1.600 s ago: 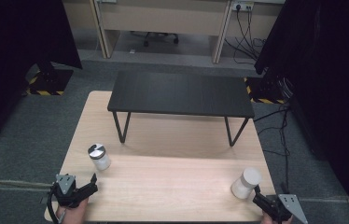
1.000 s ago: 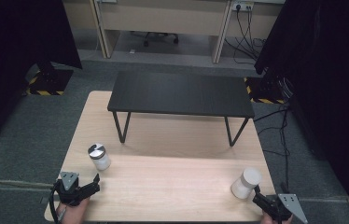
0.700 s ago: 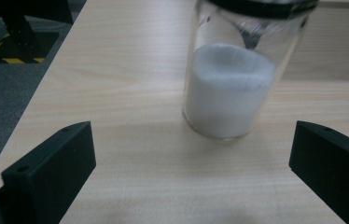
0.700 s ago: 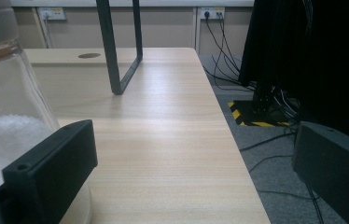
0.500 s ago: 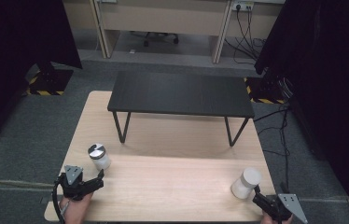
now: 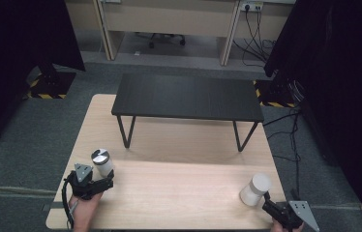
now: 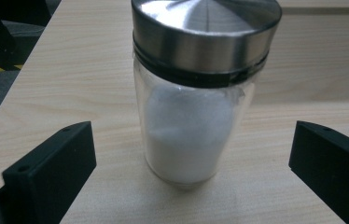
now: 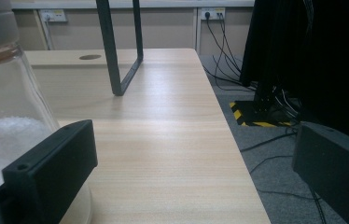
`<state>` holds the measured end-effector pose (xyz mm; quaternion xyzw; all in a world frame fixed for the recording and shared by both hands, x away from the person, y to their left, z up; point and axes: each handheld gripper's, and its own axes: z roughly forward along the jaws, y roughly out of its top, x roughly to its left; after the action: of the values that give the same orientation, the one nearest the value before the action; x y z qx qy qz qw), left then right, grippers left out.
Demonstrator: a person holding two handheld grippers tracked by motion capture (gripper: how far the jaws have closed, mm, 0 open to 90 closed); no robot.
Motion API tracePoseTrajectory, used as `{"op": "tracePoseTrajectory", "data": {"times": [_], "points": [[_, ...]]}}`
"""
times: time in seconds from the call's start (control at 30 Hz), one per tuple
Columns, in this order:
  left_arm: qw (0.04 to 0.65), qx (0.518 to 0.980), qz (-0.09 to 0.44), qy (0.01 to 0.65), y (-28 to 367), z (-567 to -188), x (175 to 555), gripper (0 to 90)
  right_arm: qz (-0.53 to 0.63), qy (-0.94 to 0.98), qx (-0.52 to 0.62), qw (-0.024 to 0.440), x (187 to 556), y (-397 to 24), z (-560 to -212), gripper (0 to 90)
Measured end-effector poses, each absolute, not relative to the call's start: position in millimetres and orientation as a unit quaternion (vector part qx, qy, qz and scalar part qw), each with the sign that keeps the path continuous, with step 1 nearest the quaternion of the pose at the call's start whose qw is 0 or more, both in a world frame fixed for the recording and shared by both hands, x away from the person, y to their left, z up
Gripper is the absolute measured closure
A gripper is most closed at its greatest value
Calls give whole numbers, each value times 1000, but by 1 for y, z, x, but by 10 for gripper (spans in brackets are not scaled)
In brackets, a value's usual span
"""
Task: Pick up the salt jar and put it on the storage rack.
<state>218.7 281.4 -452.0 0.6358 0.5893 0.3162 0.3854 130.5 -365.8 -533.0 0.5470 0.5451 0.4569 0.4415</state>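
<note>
Left hand-held gripper (image 6: 105, 182) spread open at the steel-lidded jar (image 6: 101, 162), right hand-held gripper (image 6: 266, 205) spread open beside the white-lidded jar (image 6: 255, 190).

Seen along the left hand-held gripper, black jaws wide apart with the steel-lidded jar (image 7: 199, 88) standing upright between them, untouched on either side, white powder filling its lower part. Near the tabletop's (image 6: 179, 188) front left corner, gripped from below by a hand (image 6: 83, 211). Toward the front right corner, right hand-held gripper with jaws likewise wide, holding nothing; white-lidded jar (image 8: 4, 107) close against the outside of one jaw in the right gripper view, not between the two; touching or not, cannot tell. Both jars upright and well apart, one near each front corner. Farther back, toward the rear edge, black low bench (image 6: 188, 96) on thin metal legs.
</note>
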Motion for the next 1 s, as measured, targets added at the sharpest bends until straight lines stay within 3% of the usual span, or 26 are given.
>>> {"op": "tracePoseTrajectory", "data": {"times": [0.73,1.0], "points": [[368,650,322,582,272,-444,245,14,460,542,547,442,130,-366,-534,2],[357,650,315,592,272,-442,251,132,460,541,547,443,130,-366,-534,2]]}}
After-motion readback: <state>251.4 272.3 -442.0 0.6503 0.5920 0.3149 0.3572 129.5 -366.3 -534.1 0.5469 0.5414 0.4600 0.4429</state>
